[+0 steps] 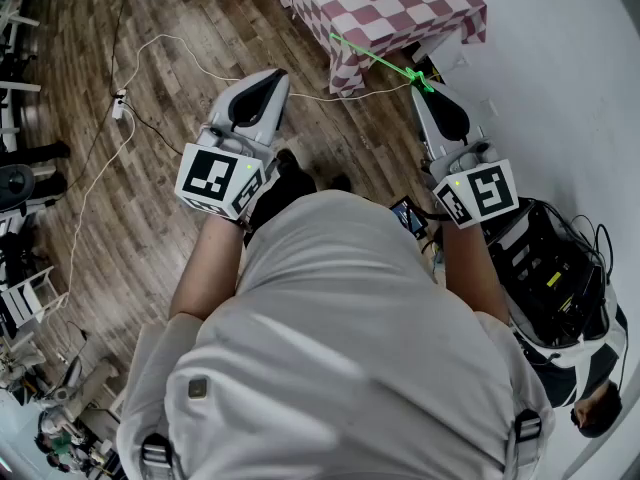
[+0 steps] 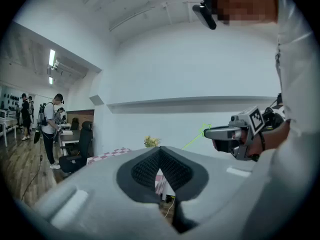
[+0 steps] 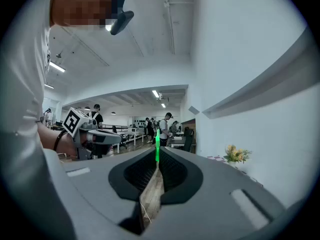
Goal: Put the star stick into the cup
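One green star stick [image 1: 380,61] jutted forward beyond the pinching fingertips of the right gripper [image 1: 426,88]; the left gripper [image 1: 270,78], closed, held nothing.

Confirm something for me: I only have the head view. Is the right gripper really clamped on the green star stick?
Observer: Yes. In the right gripper view, the right gripper has its jaws pressed on the star stick, which pokes out past the tips.
Operator: Is the left one carrying anything?
Observer: No. The left gripper view shows the left gripper with its jaws together and nothing between them.
Operator: Any cup ahead?
Observer: None that I can make out. The gripper views add only a bunch of yellow flowers at the checkered table.
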A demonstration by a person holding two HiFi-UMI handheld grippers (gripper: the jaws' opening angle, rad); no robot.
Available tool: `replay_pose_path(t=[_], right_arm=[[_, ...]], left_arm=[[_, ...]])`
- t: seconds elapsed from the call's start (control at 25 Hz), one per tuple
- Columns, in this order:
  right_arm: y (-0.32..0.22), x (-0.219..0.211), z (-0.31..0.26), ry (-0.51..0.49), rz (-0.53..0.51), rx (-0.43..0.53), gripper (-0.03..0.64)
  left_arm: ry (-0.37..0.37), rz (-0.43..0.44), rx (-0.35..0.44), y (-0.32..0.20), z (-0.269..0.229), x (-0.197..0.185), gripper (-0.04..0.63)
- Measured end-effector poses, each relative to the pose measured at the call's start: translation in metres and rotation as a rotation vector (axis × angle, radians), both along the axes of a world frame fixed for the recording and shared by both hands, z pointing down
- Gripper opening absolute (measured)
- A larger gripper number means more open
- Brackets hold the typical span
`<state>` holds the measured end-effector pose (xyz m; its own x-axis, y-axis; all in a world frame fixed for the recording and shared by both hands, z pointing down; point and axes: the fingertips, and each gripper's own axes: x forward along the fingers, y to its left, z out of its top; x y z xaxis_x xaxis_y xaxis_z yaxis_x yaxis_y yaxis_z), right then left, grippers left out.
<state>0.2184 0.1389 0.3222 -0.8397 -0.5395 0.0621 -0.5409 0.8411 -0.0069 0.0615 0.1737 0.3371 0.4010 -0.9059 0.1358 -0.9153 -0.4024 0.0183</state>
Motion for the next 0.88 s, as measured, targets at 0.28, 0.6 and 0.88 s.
replay_pose_path(t=[0.28,0.6,0.88], right_arm=[[-0.005,-0.017,-0.009,-0.001,0.006,-0.009,0.026],[-0.021,-0.044,-0.009,0.012,0.041,-0.021,0.026],[-0.043,-0.093,-0.010,0.018,0.061,-0.020,0.026]], left_arm=[[0.009,0.014,-0.002,-0.004,-0.009,-0.013,0.005],[0.028,0.037,0.005,-0.021,-0.010,-0.040,0.005],[0.040,0.070,-0.002,-0.044,-0.008,-0.085,0.005]])
